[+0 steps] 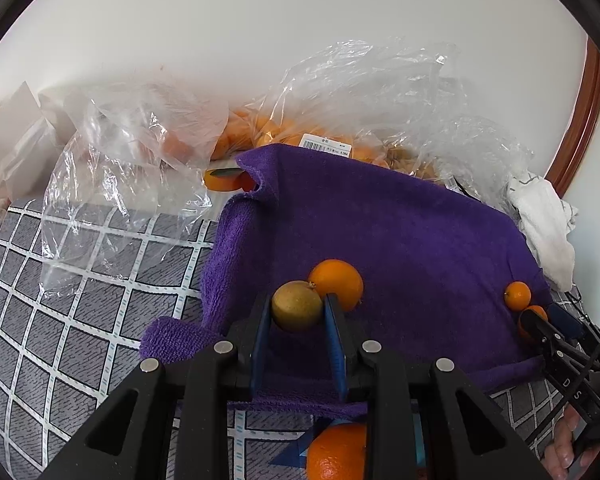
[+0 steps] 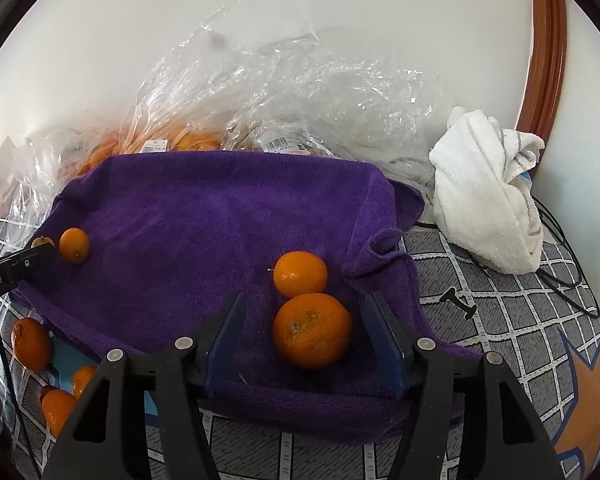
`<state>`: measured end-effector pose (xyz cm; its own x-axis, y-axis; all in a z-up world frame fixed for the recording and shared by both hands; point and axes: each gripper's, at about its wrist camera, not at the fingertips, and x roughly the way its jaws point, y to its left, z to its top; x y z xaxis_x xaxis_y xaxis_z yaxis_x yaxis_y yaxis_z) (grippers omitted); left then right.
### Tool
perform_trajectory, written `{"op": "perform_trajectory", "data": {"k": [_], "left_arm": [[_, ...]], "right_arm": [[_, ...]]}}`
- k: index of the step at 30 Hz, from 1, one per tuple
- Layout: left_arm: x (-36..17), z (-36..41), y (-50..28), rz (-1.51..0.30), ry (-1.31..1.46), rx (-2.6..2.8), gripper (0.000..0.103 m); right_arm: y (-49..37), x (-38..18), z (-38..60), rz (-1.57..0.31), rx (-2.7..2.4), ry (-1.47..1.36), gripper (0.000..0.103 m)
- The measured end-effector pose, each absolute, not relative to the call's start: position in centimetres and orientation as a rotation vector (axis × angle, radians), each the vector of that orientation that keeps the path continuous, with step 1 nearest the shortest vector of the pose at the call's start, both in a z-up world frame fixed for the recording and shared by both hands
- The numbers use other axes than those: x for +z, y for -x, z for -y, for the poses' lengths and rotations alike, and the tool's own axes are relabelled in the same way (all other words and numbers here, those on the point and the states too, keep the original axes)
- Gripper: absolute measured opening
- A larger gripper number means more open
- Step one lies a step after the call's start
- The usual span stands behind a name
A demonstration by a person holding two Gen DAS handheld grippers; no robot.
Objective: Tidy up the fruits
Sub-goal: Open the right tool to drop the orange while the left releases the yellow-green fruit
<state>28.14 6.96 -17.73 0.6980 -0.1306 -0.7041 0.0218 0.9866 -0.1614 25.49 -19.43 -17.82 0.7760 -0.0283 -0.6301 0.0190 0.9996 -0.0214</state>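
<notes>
My left gripper [image 1: 297, 301] is shut on a round greenish-brown fruit [image 1: 296, 307] just over the purple towel [image 1: 420, 240]. A big orange [image 1: 337, 283] lies right behind that fruit. My right gripper [image 2: 304, 300] stands open with a large orange [image 2: 312, 330] resting on the towel [image 2: 204, 232] between its fingers, a gap on each side. A second orange [image 2: 300, 274] lies just beyond it. In the right wrist view the left gripper [image 2: 36, 256] shows at the left edge, next to a small orange [image 2: 74, 245].
Clear plastic bags [image 1: 372, 92] holding more oranges lie along the wall behind the towel. A crumpled white cloth [image 2: 484, 188] and black cables sit at the right. Several loose oranges [image 2: 31, 344] lie on the grey checked cover [image 1: 80, 300] off the towel's near left corner.
</notes>
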Motion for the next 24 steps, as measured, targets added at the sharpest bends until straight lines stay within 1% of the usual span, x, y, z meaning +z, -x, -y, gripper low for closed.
{"op": "perform_trajectory", "data": {"k": [10,24], "left_arm": [[-17.71,-7.32,-27.96,-0.778,0.183,-0.107,0.025],[-17.87,-6.34,-28.08,-0.772,0.119,-0.097,0.025]], "right_arm": [[-25.50,-17.76,19.78,-0.675,-0.041,-0.018,0.063],[-25.57,-17.89,19.84,-0.682,-0.042,-0.018,0.063]]}}
